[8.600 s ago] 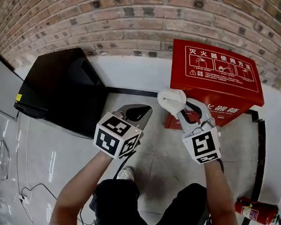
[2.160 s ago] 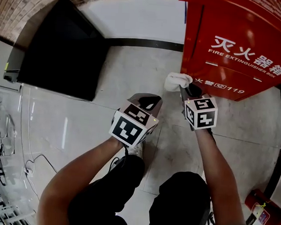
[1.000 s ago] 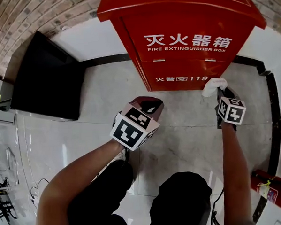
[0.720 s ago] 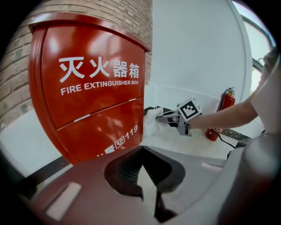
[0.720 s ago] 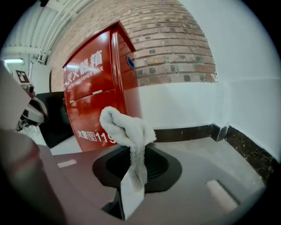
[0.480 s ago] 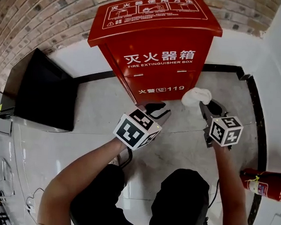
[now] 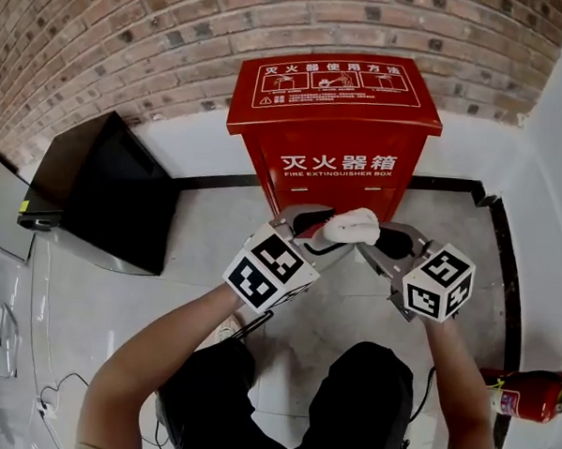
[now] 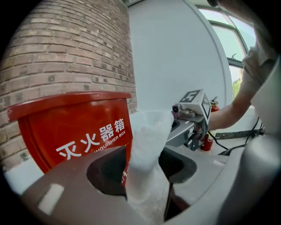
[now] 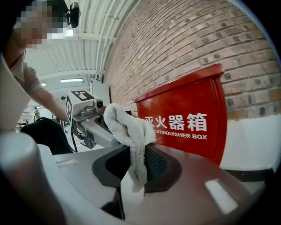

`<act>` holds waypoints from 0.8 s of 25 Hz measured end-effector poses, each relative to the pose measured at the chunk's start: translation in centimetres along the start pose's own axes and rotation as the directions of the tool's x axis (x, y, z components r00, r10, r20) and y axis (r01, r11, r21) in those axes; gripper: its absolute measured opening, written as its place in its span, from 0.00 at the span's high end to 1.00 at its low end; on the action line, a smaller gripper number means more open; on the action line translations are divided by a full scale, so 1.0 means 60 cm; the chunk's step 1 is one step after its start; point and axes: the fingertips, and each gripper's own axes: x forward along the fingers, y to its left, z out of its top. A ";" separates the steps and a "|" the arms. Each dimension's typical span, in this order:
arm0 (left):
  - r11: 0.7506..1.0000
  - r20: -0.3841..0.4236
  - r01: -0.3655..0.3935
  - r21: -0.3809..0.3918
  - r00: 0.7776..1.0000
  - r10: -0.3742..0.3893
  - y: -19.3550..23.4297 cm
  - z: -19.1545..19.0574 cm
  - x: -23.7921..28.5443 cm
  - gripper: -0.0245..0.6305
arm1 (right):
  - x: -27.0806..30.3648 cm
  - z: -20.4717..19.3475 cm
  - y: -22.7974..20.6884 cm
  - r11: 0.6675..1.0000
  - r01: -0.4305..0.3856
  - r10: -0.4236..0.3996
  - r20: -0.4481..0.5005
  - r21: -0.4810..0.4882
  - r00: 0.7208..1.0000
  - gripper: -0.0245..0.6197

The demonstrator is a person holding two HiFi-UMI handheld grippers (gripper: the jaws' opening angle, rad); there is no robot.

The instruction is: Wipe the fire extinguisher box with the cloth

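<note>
Two grippers on one cloth (image 7: 349, 227): that's the main risk. R gripper (image 7: 385, 239) is pinched narrow on one end, with the wad bulging above its fingers (image 9: 210, 176). L gripper (image 7: 306, 224) has the other end running down btwn its fingers (image 8: 66, 193) and looks closed on it too. The two sets of tips face each other, close together.

If either hand pulls away w/o the other letting go, the cloth stretches and slips out of the weaker pinch, or drops to the floor (image 7: 214, 253). Both letting go at once gives the same result. Each side catches only an edge of soft terry, so it's prob. easy to lose once dragged over metal.

Fire extinguisher box (image 7: 336, 165) stands just beyond the fingertips, upright against the brick wall (image 7: 131, 42), front panel facing them. The cloth isn't touching it, so there's no wiping contact. This looks like a re-grip or hand-over; can't say which faces are done.

Around:
- Black cabinet (image 7: 104, 196) sits well off to the outer side of the L fingers, by the same wall.
- Red extinguisher (image 7: 524, 396) lies on the floor behind and outside the R fingers, a kick hazard if the person steps back.

Nothing stands btwn the fingertips and the box, so the path to the front and lid is open. The lid's overhang could snag the wad on an upward stroke.
</note>
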 end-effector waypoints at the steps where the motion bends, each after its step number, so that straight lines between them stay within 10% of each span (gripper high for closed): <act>1: 1.000 0.002 0.001 -0.004 1.000 -0.001 0.004 0.003 -0.013 0.62 | 0.013 0.009 0.010 1.000 -0.022 0.022 -0.001 -0.013 1.000 0.81; 4: 0.998 -0.012 -0.061 0.008 0.998 0.061 0.031 -0.001 -0.060 0.78 | 0.057 0.034 0.039 0.995 -0.072 0.072 -0.009 -0.062 0.997 0.81; 14: 0.932 -0.080 -0.350 -0.092 0.936 0.343 0.170 -0.094 -0.258 0.80 | 0.229 0.061 0.120 0.986 -0.060 0.062 0.006 -0.159 0.998 0.64; 20: 0.927 -0.011 -0.360 -0.103 0.932 0.361 0.299 -0.113 -0.320 0.80 | 0.300 0.048 0.129 0.981 -0.016 0.001 -0.080 -0.192 0.997 0.68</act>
